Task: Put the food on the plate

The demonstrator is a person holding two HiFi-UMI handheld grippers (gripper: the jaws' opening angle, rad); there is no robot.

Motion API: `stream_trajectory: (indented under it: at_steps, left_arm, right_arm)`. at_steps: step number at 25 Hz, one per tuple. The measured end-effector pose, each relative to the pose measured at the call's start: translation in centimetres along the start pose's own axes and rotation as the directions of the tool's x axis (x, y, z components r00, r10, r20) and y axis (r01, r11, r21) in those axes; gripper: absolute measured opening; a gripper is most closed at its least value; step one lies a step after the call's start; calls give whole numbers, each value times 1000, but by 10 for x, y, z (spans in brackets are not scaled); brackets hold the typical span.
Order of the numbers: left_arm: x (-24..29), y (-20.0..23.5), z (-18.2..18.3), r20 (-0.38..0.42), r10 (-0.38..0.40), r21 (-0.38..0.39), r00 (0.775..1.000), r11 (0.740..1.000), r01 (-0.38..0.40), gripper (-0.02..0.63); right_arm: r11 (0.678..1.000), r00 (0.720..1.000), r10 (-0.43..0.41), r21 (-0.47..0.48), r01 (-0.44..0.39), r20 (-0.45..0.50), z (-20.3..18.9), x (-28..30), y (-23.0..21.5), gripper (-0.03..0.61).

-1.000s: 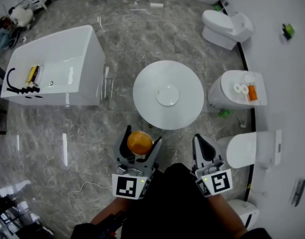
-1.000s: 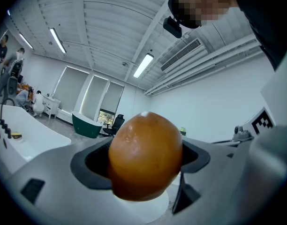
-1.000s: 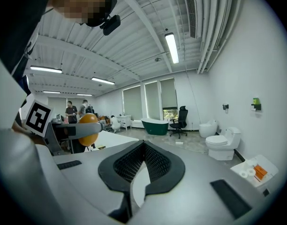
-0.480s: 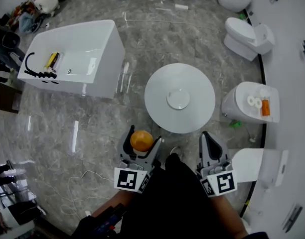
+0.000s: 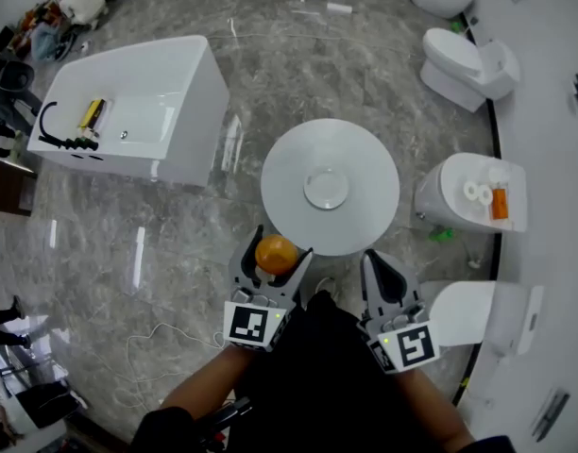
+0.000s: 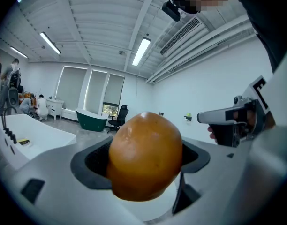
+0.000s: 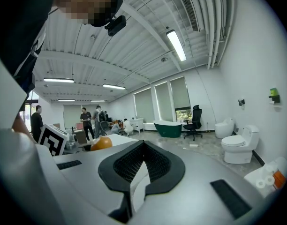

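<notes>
The jaws of the left gripper are clamped on a round orange fruit. One dark pad sits on each side of its widest part, and the fruit fills the gap between them. The jaws of the right gripper are together with nothing between them. This gripper hangs at 3 o'clock from the left one, near it but apart.

In the head view the fruit is in the air, just at the near edge of the round white tabletop. The plate lies in the middle of the tabletop, at about 1 o'clock from the fruit, and it looks bare.

I judge the fruit to be firm and rather light, with a smooth, shiny skin that can slip or roll. The hold across the middle is the good one, but a hard squeeze could bruise it. It should be brought low onto the plate before the jaws part, because a round thing released from above may roll off.
</notes>
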State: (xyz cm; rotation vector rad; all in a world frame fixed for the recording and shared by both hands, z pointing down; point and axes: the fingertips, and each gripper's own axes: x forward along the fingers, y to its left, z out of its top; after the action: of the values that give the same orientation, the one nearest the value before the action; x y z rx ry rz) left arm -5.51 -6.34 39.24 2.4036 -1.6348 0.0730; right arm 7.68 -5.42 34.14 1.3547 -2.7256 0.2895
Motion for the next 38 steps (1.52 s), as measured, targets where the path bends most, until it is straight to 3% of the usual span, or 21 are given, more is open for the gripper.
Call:
stream_trajectory:
  at_steps: [8,15,26,32,38]
  left_arm:
    - [46,12,-45,-89,-108,-108,990,989,98,390]
    - [88,36,-83,-169,-119,-174,978,981,89,390]
    - [157,42,-110,-239,-197,-116,951,978,174,390]
    - [180,32,-134,-267,-270,-161,925,959,233,390]
    - [203,35,-163,-312,-274,-154,910,959,236,390]
  right_arm:
    - [999,999,-37,-24,38,34,6,22,-3,5]
    - [994,994,-110,-10,110,10,-11,44,-21,5]
    - [976,975,-216,11,217,-41,-36,86,-57,5]
    - [958,957,-282,33,284,-63,-50,96,-77,5]
    - [942,942,-333,32,335,-51,-53,104,-98,5]
